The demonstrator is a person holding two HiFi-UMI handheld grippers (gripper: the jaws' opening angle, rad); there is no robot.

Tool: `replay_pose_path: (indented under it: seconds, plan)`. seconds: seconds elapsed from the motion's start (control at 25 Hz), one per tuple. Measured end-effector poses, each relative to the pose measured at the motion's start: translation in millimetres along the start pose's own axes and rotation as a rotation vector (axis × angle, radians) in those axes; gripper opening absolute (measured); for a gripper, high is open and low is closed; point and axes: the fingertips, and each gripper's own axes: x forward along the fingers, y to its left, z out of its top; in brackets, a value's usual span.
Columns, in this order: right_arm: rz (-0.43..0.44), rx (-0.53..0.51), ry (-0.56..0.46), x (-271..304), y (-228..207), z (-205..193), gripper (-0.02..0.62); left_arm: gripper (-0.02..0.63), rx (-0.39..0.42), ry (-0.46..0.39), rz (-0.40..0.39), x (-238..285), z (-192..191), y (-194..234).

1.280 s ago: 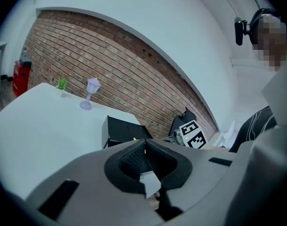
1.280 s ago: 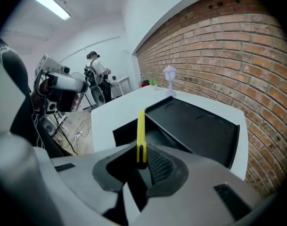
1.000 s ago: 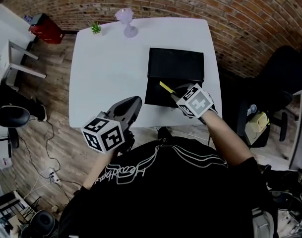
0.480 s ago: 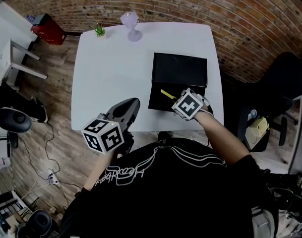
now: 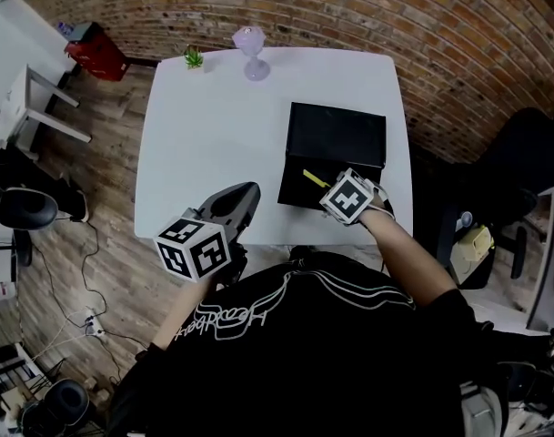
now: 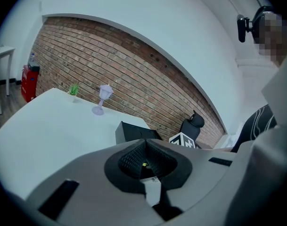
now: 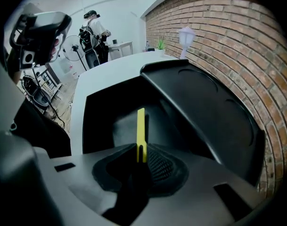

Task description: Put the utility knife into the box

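A black box (image 5: 336, 135) stands open on the white table (image 5: 213, 135), its lid raised at the far side. My right gripper (image 5: 327, 188) is shut on the yellow utility knife (image 5: 310, 177), which sticks out over the box's open tray. In the right gripper view the knife (image 7: 141, 128) stands on edge between the jaws of that gripper (image 7: 141, 160), above the dark box (image 7: 110, 114) interior. My left gripper (image 5: 244, 195) hangs at the table's near edge, left of the box, shut and empty. The left gripper (image 6: 145, 147) view shows the box (image 6: 134, 132) beyond it.
A purple goblet (image 5: 252, 51) and a small green plant (image 5: 194, 58) stand at the table's far edge. A red object (image 5: 96, 51) lies on the wooden floor to the left. A black chair (image 5: 522, 153) stands on the right, by the brick wall.
The right gripper has lowered slightly with the knife over the open box. The left gripper has stayed by the table's near edge.
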Motion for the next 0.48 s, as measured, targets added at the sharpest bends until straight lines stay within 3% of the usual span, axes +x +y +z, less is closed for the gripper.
replay_pose_path:
  seconds: [0.16, 0.48]
  plan:
    - [0.033, 0.029, -0.049, -1, 5, 6, 0.076, 0.032, 0.002, 0.004, 0.006, -4, -2, -2]
    - [0.058, 0.089, -0.200, -37, 14, 17, 0.167, 0.032, 0.015, 0.005, -0.002, -15, -5, -11]
